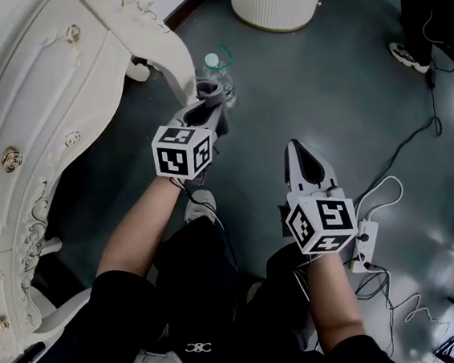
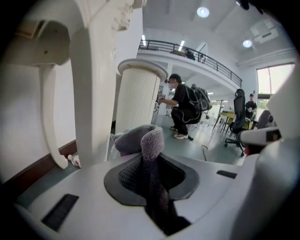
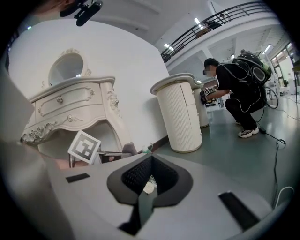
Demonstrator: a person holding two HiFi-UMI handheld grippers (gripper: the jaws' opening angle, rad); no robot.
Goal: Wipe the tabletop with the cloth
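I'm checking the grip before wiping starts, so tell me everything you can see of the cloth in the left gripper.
The cloth is grey, fuzzy, fleece-like fabric. The left gripper has its jaws shut on it: a narrow strip runs down between the dark pads, and a folded, rounded bunch stands above the tips. It is held over the floor beside the white table, seemingly touching only the jaws.

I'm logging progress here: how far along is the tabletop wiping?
Done: the grey cloth is picked up. In hand: the left hand-held gripper is shut on it, low over the floor beside the white dresser; the right hand-held gripper is shut and empty. Left: all the wiping, apparently; the cloth is not on the dresser.
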